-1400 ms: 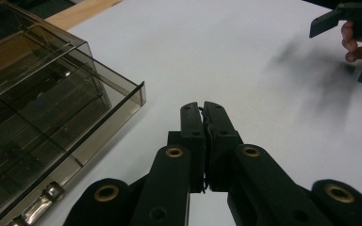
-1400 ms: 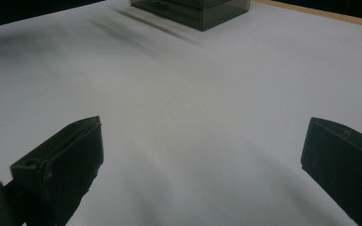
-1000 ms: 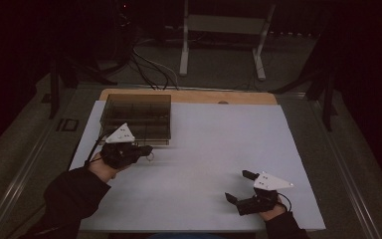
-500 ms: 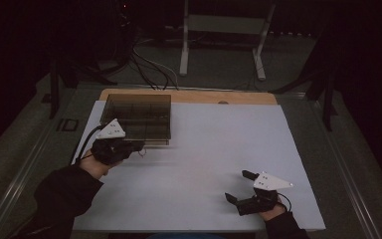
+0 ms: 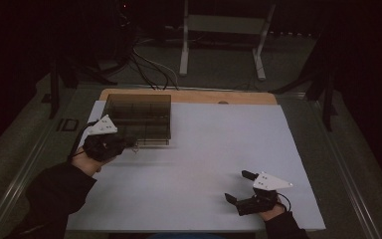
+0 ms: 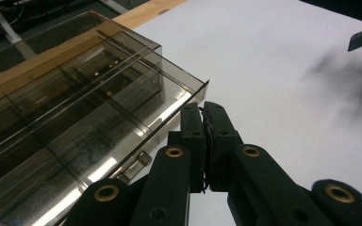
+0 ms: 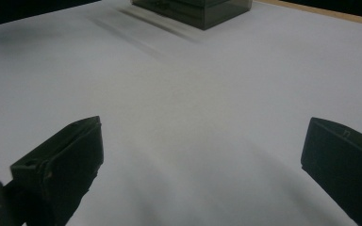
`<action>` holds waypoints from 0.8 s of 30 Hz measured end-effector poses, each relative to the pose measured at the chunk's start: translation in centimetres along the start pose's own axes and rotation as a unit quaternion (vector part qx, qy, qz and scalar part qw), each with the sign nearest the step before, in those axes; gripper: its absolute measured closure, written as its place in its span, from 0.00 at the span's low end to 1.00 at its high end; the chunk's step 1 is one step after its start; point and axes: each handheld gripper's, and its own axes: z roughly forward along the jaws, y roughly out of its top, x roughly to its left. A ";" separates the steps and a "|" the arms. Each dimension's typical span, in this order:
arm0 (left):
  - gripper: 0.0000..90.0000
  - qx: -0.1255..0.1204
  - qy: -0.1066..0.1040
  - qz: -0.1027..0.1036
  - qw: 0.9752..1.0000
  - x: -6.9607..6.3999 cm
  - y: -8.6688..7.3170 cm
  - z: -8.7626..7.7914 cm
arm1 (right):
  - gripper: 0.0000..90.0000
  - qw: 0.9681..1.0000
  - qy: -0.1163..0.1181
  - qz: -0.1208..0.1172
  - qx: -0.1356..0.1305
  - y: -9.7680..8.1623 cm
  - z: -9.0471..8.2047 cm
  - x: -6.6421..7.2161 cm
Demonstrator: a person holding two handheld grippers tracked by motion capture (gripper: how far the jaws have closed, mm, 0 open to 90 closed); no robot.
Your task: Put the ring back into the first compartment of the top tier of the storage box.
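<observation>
While hovering just beside the near right corner of the smoky compartment box (image 6: 82,110), left gripper (image 6: 203,123) jaws pressed together with maybe a thin wire pinched between, hard to tell. Box parked at the table's (image 5: 214,149) far left. Right gripper (image 5: 239,188) jaws wide apart, resting near the front right edge, nothing between them

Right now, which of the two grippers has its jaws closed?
The left gripper, beside the smoky clear compartment box: its jaws are pressed together. The right gripper, out on the white table, stands with its jaws wide apart.
</observation>
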 end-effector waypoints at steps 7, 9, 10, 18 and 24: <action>1.00 -0.003 0.007 -0.007 1.000 0.6 -0.1 -0.2 | 0.00 1.000 0.000 0.000 0.000 0.0 0.0 0.0; 1.00 -0.002 0.011 -0.007 1.000 0.8 -0.1 -0.3 | 0.00 1.000 0.000 -0.001 -0.001 0.0 0.0 0.0; 1.00 -0.002 0.011 -0.008 1.000 0.9 -0.2 -0.4 | 0.00 1.000 -0.001 -0.001 -0.001 0.0 0.0 0.0; 1.00 -0.005 0.024 -0.016 1.000 1.9 -0.2 -1.0 | 0.00 1.000 0.000 -0.001 -0.001 0.0 0.0 0.0; 1.00 -0.005 0.038 -0.021 0.999 2.7 -0.2 -1.5 | 0.00 1.000 0.001 -0.001 0.000 0.0 0.0 0.0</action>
